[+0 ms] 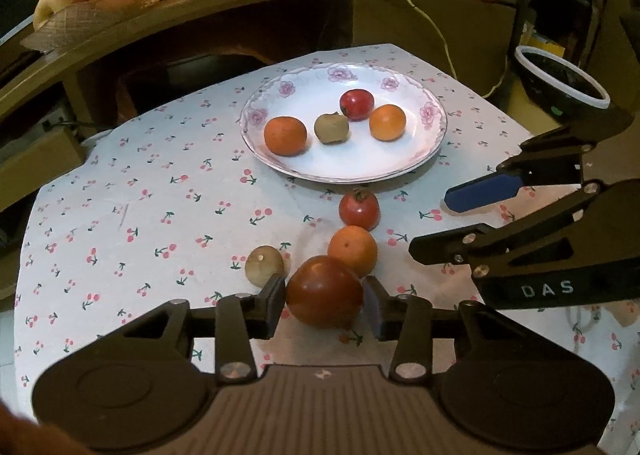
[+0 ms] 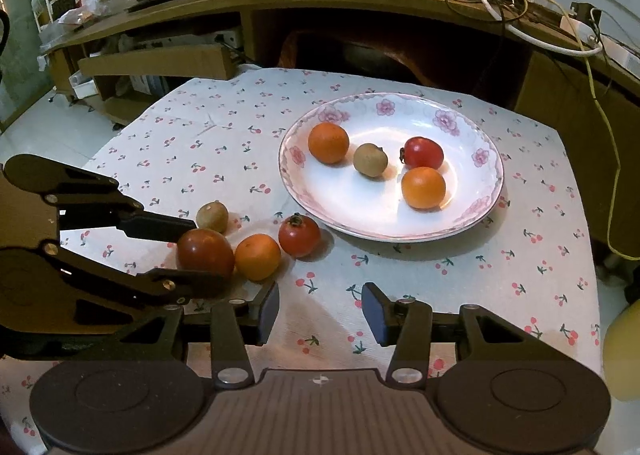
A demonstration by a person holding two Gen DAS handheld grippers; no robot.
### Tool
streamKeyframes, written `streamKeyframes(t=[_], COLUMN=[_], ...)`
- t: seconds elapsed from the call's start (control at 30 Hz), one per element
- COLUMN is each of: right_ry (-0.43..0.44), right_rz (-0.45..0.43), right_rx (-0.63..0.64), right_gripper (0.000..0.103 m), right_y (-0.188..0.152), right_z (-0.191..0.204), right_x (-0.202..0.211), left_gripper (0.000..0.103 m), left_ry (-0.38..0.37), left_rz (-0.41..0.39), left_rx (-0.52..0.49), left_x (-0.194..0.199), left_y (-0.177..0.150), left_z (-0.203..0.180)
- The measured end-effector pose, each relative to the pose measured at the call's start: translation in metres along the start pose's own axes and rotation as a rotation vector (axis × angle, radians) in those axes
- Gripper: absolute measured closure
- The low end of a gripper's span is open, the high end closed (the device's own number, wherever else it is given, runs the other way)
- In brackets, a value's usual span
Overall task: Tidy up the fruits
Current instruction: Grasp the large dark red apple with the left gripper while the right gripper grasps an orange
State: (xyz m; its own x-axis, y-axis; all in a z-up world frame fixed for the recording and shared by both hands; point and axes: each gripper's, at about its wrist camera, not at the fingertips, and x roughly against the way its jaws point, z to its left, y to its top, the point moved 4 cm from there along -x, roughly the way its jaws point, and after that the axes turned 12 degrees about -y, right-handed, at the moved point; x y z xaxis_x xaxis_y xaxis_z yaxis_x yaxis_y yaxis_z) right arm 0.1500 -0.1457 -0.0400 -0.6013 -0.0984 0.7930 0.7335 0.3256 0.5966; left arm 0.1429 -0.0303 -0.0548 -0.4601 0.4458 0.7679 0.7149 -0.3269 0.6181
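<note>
Left hand-held gripper (image 1: 324,305) grasping dark red tomato (image 1: 324,291), right hand-held gripper (image 2: 320,311) released, "DAS" lettering (image 1: 547,288)

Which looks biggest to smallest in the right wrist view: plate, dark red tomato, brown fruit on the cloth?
1. Plate
2. Dark red tomato
3. Brown fruit, though it lies slightly farther off.

White plate (image 2: 490,191), pink flower rim; white tablecloth (image 2: 480,275), red cherry print; blue-padded black right tongs (image 2: 320,309).
</note>
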Motion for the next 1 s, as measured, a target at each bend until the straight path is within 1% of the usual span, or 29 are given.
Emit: streamKeyframes(t=[0.17,0.3,0.5,0.73,0.9,1.0], right_ry=[0.008,0.019,0.064,0.104,0.101,0.098], right_rz=[0.002,0.007,0.002,0.023,0.031,0.025], right_rx=[0.001,-0.004,-0.008,-0.042,-0.073,-0.074], right_gripper=[0.055,0.055,0.056,0.056,0.059,0.066], right_y=[0.000,0.000,0.003,0.008,0.011,0.013], right_z=[0.001,0.002,0.012,0.028,0.030,0.033], right_x=[-0.001,-0.001,-0.002,-0.016,-0.025,-0.025], left_gripper=[0.056,0.056,0.056,0.056,0.056,0.056], left_ry=[-0.007,-0.007,0.012,0.000,0.000,0.002], left_rz=[-0.007,0.008,0.024,0.021,0.018,0.017], left_rx=[0.004,0.000,0.013,0.011,0.008,0.002], left_x=[0.002,0.008,0.017,0.020,0.020,0.020], left_y=[-0.003,-0.006,-0.012,-0.015,-0.015,-0.015], left_z=[0.000,0.001,0.012,0.015,0.015,0.014])
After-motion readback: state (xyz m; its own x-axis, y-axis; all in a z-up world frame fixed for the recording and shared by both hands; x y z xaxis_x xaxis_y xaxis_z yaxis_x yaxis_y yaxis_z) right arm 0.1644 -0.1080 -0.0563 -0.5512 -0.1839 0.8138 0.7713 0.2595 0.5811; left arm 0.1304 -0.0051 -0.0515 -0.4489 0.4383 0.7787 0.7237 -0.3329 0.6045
